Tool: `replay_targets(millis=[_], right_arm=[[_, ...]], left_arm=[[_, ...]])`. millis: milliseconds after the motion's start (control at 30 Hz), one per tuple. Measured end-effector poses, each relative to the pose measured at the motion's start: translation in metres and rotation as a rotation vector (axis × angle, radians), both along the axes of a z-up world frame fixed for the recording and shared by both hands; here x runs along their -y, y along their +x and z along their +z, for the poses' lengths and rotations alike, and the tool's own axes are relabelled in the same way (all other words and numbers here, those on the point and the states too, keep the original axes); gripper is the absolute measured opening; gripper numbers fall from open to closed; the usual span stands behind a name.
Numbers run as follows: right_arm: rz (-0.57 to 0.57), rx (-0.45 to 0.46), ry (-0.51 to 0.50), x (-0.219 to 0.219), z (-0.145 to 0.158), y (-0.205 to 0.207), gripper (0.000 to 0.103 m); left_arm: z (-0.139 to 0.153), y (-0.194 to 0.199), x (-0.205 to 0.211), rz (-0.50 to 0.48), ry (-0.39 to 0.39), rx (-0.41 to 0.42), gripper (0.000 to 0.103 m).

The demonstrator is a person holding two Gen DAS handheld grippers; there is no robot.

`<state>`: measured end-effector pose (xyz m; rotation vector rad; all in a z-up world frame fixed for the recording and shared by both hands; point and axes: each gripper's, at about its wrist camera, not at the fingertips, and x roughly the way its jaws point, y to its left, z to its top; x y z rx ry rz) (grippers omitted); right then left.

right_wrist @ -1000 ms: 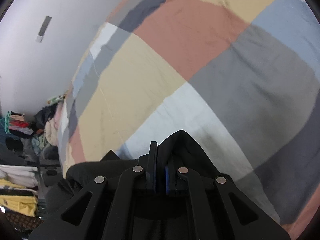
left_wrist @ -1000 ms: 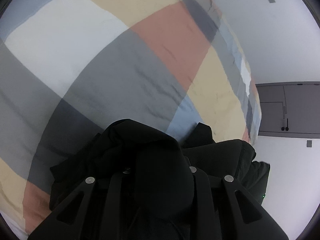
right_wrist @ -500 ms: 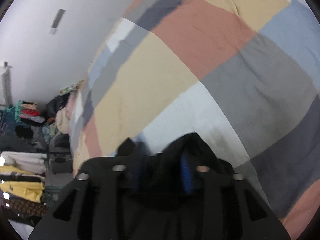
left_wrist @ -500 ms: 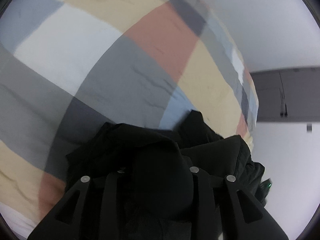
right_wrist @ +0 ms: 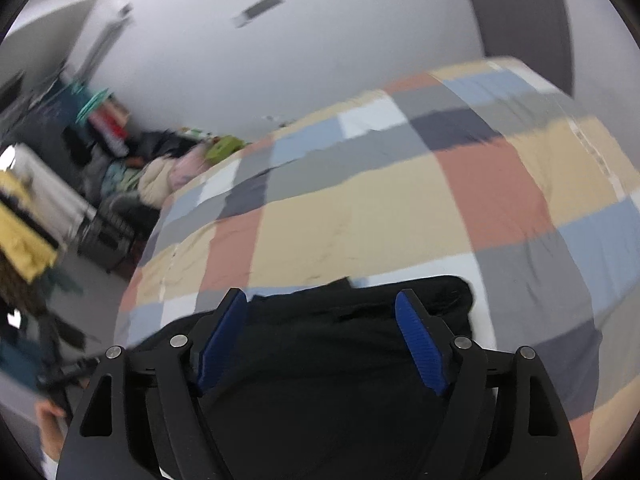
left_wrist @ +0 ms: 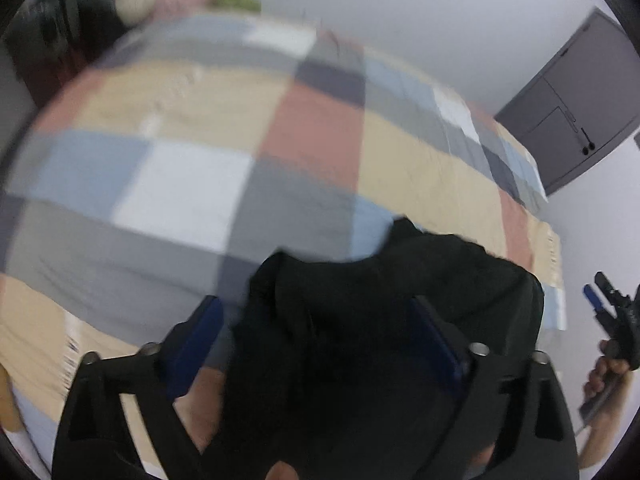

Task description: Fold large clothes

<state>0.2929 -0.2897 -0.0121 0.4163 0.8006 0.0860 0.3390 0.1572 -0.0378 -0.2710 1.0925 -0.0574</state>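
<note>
Both grippers, left (left_wrist: 320, 320) and right (right_wrist: 322, 324), have just spread wide over the black garment (right_wrist: 340, 360) bunched at the checked bedspread's (right_wrist: 380, 208) near edge; clothes pile (right_wrist: 160, 168) beyond.

The right gripper (right_wrist: 322, 340) has just been opening; its blue pads (right_wrist: 420, 348) stand wide apart and clear of the black garment (right_wrist: 340, 360) lying below them at the near edge of the checked bedspread (right_wrist: 400, 208). Far left, a pile of clothes (right_wrist: 160, 168) sits against the white wall (right_wrist: 320, 60).
</note>
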Motion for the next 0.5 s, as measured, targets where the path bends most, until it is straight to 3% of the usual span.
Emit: replay_targets(millis=[133,233,400,500], right_arm=[[0.074,0.038,-0.070,-0.045,-0.017,-0.007,0.080],[0.102,0.025,-0.139,-0.074,-0.047,-0.010,0.082],[0.136,-0.003,-0.199,-0.098,-0.098,-0.012,0.082],[0.143,0.044,-0.304,-0.108,-0.114,-0.018,0.087]], left_arm=[[0.013,-0.028,0.016,-0.017,-0.042,0.156,0.098],[-0.004,-0.041,0.047,-0.051,-0.065,0.213,0.099],[-0.050,-0.042,0.113,-0.166,0.090,0.244,0.099],[-0.070,-0.038,0.140,-0.198,0.183,0.274,0.099]])
